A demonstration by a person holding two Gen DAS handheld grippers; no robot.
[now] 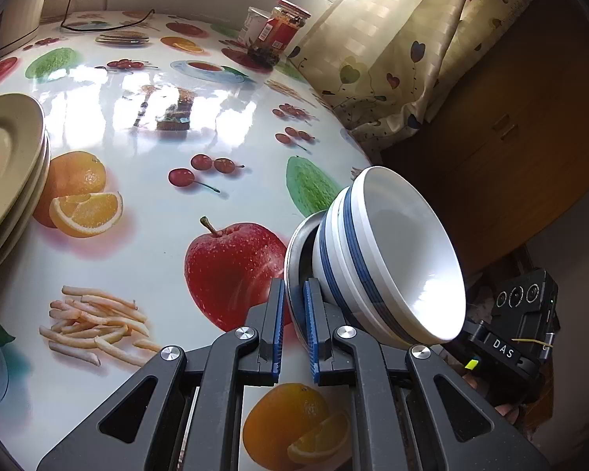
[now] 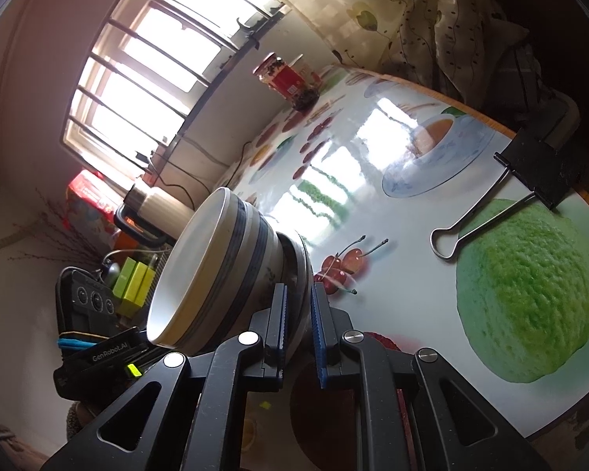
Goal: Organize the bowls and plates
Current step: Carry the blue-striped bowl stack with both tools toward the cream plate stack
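Observation:
A stack of white bowls with blue bands (image 1: 392, 259) sits nested in a grey metal-rimmed dish (image 1: 294, 243) near the table's right edge. My left gripper (image 1: 294, 294) is shut on that dish's rim, one blue pad on each side. In the right wrist view my right gripper (image 2: 299, 294) is shut on the same dish's rim (image 2: 303, 271) from the opposite side, with the white bowls (image 2: 216, 267) to its left. Whether the stack rests on the table cannot be told. A pile of beige plates (image 1: 8, 165) stands at the left edge.
The fruit-print table top (image 1: 157, 117) is glossy. Two jars (image 1: 282, 31) stand at the back by a curtain (image 1: 392, 39). A black binder clip (image 2: 530, 180) lies near the table's edge, a kettle (image 2: 157, 204) and a cable at the rear. A wooden cabinet (image 1: 510, 137) stands beyond.

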